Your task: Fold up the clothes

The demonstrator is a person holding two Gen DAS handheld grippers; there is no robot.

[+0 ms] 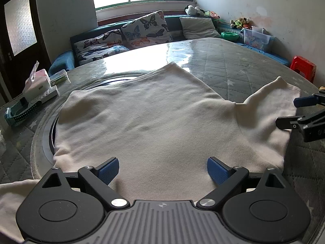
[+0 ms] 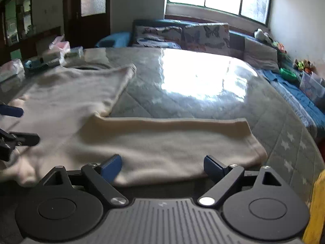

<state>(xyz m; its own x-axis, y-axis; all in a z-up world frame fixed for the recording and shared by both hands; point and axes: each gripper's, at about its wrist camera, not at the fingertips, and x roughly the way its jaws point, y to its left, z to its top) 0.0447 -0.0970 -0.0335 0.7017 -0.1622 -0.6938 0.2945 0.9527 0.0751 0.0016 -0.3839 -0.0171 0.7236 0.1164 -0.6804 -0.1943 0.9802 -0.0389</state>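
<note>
Left hand-held gripper [image 1: 163, 170] wide over cream shirt [image 1: 154, 122], right hand-held gripper [image 2: 162, 167] wide, sleeve [image 2: 172, 142] blurred

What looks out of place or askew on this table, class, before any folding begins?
The cream shirt is not lying square: one sleeve sticks out sideways with a peaked corner, and the body partly covers a round inset in the table. Both grippers, left and right, are open.
</note>
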